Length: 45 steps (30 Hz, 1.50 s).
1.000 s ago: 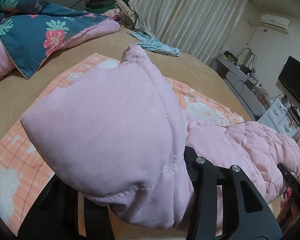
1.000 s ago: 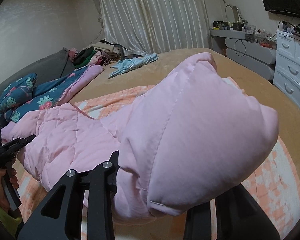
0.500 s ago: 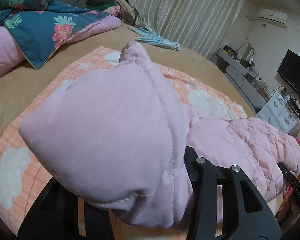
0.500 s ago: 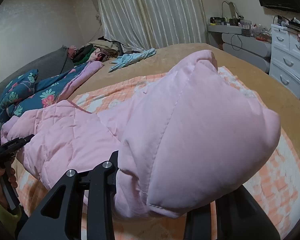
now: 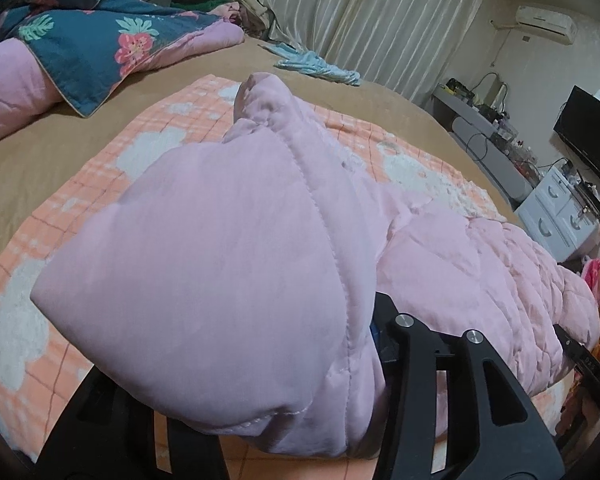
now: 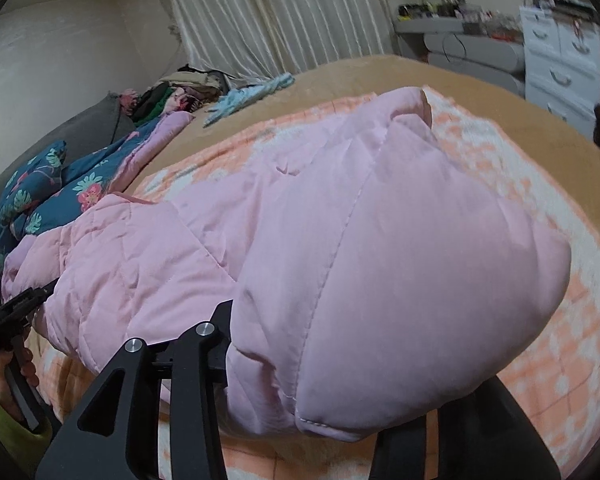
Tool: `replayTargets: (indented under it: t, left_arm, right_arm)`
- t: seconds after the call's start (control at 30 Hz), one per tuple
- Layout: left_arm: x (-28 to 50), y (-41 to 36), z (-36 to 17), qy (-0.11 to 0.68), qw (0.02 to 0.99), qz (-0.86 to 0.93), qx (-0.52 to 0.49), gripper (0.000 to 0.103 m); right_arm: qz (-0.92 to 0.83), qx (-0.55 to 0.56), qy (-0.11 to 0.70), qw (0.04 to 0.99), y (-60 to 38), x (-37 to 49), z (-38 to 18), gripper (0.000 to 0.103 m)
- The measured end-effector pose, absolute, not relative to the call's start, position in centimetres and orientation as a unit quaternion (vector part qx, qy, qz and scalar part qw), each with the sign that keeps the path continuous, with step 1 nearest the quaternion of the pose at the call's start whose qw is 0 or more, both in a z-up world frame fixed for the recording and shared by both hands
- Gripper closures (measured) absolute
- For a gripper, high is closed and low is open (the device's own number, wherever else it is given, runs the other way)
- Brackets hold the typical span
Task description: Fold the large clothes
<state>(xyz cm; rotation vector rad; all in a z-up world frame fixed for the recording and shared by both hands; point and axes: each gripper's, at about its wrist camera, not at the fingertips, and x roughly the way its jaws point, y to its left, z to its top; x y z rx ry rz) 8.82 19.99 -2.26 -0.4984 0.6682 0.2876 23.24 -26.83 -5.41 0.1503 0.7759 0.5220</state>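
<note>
A puffy pale-pink quilted jacket (image 5: 228, 280) bulges between the black fingers of the left tool (image 5: 260, 412), its jaws having just eased wider around the fabric. Beneath lies an orange checked blanket with white clouds (image 5: 148, 152) on the tan bed (image 5: 40, 152).

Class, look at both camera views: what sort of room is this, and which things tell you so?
Most likely a bedroom: a wide bed under a tan cover, a teal floral quilt bunched at its head, and a white chest of drawers beside pale pleated curtains.
</note>
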Motion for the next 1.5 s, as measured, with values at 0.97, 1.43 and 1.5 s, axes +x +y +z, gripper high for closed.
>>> replayTargets:
  t: [0.97, 1.43, 1.5]
  left_arm:
    - [5.1, 20.4, -4.3, 0.351, 0.889, 0.157, -0.249, 0.009]
    - [0.1, 19.3, 0.1, 0.329, 0.899, 0.172, -0.233, 0.009]
    - [-0.6, 18.8, 1.1, 0.322, 0.903, 0.173, -0.227, 0.009]
  right_arm:
    - [0.202, 0.114, 0.424, 0.876, -30.2, 20.2, -8.1, 0.005]
    - [0.172, 0.056, 0.357, 0.916, -33.2, 14.8, -3.0, 0.004]
    - [0.172, 0.049, 0.343, 0.922, -33.1, 14.0, -1.8, 0.004]
